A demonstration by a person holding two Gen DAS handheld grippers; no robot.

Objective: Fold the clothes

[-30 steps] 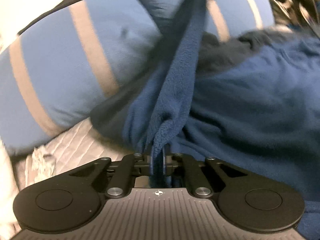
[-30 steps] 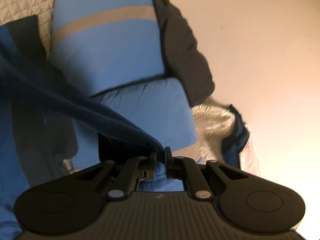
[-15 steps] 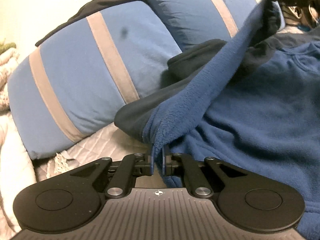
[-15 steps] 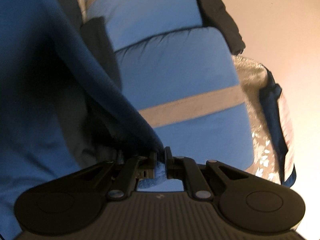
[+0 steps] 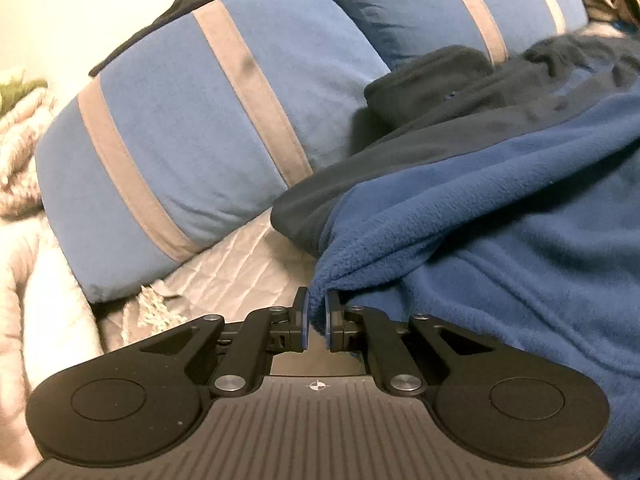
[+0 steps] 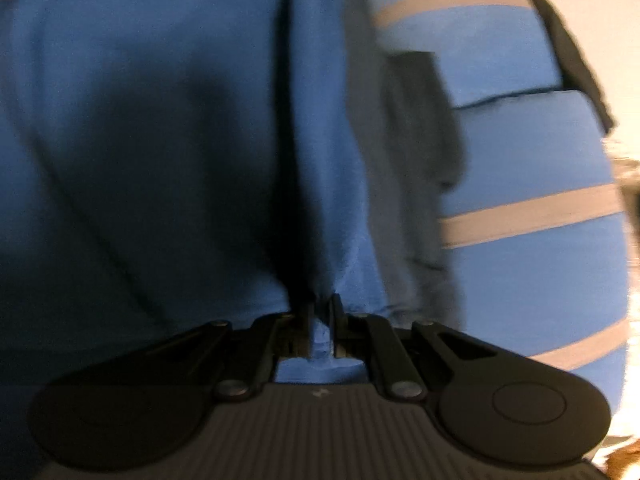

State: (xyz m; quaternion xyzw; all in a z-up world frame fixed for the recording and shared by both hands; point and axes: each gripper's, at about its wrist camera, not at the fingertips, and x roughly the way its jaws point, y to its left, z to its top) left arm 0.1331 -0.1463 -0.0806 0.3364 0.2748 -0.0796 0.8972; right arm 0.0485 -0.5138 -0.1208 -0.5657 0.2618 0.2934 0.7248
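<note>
Both tongs, left and right, pinched fleece edges at lower centre; your thin bite could have slipped under any sharp tug.

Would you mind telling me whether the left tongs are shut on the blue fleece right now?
Shut on it. In the left wrist view, the left tongs pinch a bunched edge of the blue fleece between their narrow-set fingertips.

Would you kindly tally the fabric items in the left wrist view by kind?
Striped blue pillows: 2
Blue fleece garment: 1
Dark grey garment: 1
Quilted bedspread: 1
Total: 5
</note>
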